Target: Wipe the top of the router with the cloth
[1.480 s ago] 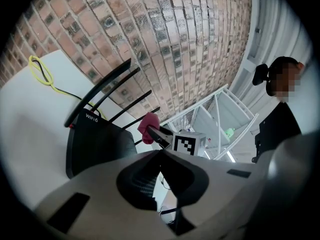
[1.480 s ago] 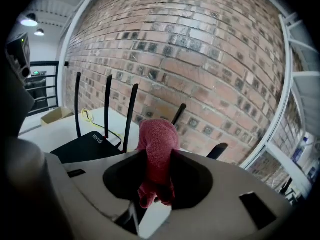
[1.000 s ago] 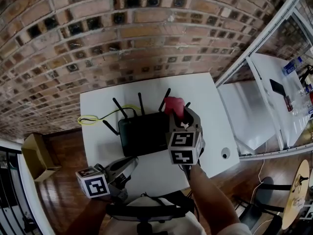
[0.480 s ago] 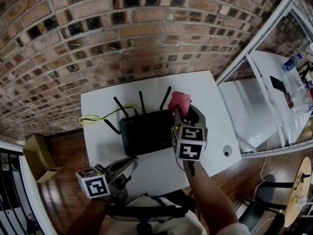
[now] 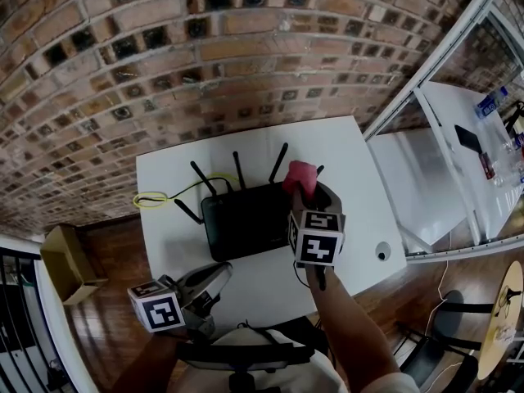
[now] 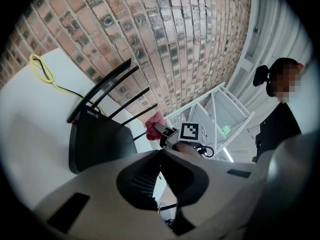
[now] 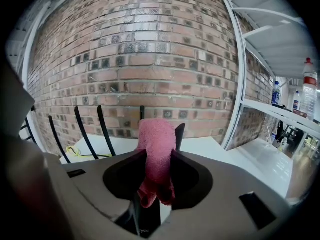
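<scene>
While you hold both tools over the white table (image 5: 344, 150), the black router (image 5: 246, 223) lies flat near the middle of it, its antennas (image 5: 236, 170) raised on the side toward the brick wall (image 5: 246, 56). In the left gripper view, white lettering on the router's (image 6: 100, 139) near edge reads "WIFI6" (image 6: 92, 112); no other print on the casing is legible. A yellow cable (image 5: 151, 197) loops on the table to the left of the router.

Your right gripper (image 5: 301, 188) points at the router's far right corner. Its jaws pinch the pink cloth (image 5: 300, 174), which stands up in a bunch beyond the tips and hangs in a fold behind them, as the right gripper view shows (image 7: 156, 154). Whether the cloth touches the casing cannot be told.

Your left gripper (image 5: 223, 270) is held low at the table's near edge, well apart from the router, with its jaws pressed together on nothing. Each gripper carries a cube with black-and-white square markers (image 5: 315, 237); these bear patterns, not letters.

On the shelf at the right of the right gripper view stand clear bottles (image 7: 310, 81) whose labels are too small to read. A cardboard box (image 5: 61, 260) sits on the wooden floor to the left of the table.
</scene>
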Action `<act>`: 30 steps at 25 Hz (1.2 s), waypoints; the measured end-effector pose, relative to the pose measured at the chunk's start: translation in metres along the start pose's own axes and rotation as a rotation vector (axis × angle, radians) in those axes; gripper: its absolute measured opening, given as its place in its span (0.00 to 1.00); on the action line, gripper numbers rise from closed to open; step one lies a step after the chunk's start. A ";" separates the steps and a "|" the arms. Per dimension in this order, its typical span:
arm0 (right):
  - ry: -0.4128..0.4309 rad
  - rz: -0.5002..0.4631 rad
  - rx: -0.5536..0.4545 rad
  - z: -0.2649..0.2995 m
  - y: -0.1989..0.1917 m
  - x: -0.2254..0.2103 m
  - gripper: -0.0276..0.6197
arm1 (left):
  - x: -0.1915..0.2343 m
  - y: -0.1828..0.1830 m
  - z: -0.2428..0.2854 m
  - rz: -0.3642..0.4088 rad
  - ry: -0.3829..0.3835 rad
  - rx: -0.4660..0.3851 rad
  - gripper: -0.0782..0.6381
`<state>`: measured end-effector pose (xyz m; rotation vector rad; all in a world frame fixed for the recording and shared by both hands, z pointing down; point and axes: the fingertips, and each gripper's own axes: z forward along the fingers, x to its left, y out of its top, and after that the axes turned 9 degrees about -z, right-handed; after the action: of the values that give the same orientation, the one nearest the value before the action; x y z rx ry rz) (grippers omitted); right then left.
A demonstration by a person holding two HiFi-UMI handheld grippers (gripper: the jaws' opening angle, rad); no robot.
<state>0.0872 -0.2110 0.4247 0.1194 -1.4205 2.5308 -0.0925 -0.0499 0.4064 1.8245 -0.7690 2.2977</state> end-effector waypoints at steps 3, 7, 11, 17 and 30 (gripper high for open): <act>0.007 0.012 0.021 0.005 -0.009 0.001 0.28 | 0.002 0.001 0.000 -0.003 0.004 -0.003 0.15; 0.017 0.019 0.050 0.011 -0.018 0.002 0.28 | 0.002 0.003 0.000 -0.004 0.006 -0.011 0.15; 0.032 0.020 0.085 0.017 -0.032 0.006 0.28 | 0.008 0.001 -0.002 -0.005 0.031 0.000 0.15; 0.060 0.013 0.165 0.030 -0.059 0.013 0.28 | 0.006 0.003 -0.002 -0.010 0.020 -0.013 0.15; 0.130 -0.069 0.278 0.050 -0.096 0.023 0.28 | 0.015 0.008 -0.011 -0.016 0.051 -0.028 0.15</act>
<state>0.0859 -0.2022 0.5348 0.0490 -0.9955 2.6113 -0.1092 -0.0553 0.4159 1.7462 -0.7722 2.3018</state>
